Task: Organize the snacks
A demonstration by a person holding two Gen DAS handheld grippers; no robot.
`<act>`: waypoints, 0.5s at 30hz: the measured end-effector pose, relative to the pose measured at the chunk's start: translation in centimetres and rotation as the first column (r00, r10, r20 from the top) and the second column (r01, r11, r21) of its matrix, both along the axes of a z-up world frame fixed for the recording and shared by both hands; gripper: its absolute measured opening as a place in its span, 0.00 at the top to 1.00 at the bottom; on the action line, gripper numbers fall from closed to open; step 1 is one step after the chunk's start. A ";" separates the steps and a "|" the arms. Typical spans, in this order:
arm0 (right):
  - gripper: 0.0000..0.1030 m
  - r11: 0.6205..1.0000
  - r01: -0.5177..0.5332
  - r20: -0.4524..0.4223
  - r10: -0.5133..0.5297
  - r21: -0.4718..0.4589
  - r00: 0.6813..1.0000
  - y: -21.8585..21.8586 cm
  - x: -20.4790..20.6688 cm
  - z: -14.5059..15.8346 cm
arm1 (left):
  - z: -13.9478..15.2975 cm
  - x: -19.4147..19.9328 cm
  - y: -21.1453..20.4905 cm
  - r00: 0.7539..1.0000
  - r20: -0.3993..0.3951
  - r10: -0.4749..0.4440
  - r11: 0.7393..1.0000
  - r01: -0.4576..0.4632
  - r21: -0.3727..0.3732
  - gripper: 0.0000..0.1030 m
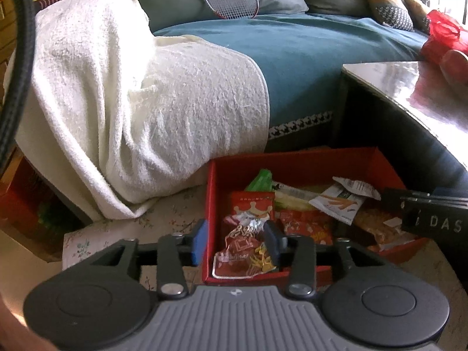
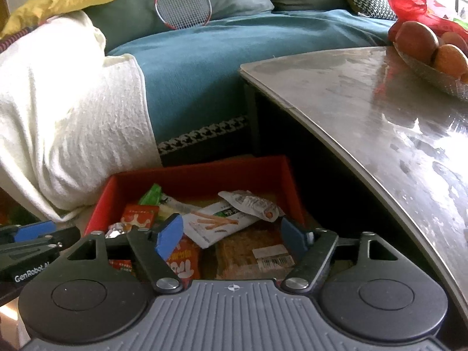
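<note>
- Two tongs are yours here, both tilted down over one red box (image 1: 295,161) of snacks on the floor, at the foot of the sofa (image 1: 307,49).
- Your left tongs (image 1: 235,237) stand partly open over the near left corner of the red box; the left blue pad sits outside the box's left wall, the right pad inside it.
- Between those pads lies a clear-windowed red snack packet (image 1: 244,257), resting on the pile; neither pad presses on it, so the left tongs hold nothing.
- Your right tongs (image 2: 231,235) stand wide open over the near right part of the red box (image 2: 201,172), with nothing gripped.
- Beneath the right tongs lie a white packet printed with sticks (image 2: 216,222), a brownish wrapped slab with a barcode label (image 2: 251,257) and a red-orange packet (image 2: 182,259), all loose on the pile.
- Farther back in the red box, a small white sachet (image 2: 251,203) lies on top of the white stick packet, and a green packet (image 2: 150,194) pokes up near the far left corner.
- A red packet with a white crown shape (image 1: 253,207) lies just behind the clear-windowed one, towards the box's left side.
- Right of the red box stands a glossy table (image 2: 365,102); on its far end sits a bowl of fruit (image 2: 433,70).
- Left of the red box, a white towel (image 1: 131,87) hangs over the sofa's edge down to the floor.
- Beyond the red box, a red badminton racket (image 2: 182,4) leans on the sofa cushions.
</note>
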State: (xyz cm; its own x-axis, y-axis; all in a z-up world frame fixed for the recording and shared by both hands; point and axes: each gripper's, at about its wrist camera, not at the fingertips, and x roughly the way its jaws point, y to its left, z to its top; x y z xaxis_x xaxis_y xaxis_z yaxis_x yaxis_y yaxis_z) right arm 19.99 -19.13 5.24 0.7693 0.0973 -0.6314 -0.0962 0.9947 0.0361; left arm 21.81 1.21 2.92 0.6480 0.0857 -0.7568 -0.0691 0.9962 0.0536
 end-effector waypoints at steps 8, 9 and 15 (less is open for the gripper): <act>0.15 1.000 -0.008 0.001 0.008 -0.014 1.000 0.7 -1.3 0.2 | 0.4 -1.6 0.3 1.000 -0.019 0.012 1.000 -0.012 -0.016 0.52; 0.14 1.000 -0.009 0.000 0.009 -0.020 1.000 0.8 -1.7 0.1 | 0.5 -1.9 0.3 1.000 -0.019 0.012 1.000 -0.012 -0.016 0.52; 0.14 1.000 -0.011 0.004 0.011 -0.027 1.000 0.8 -4.2 0.3 | 1.0 -4.0 0.5 1.000 -0.015 0.011 1.000 -0.011 -0.029 0.50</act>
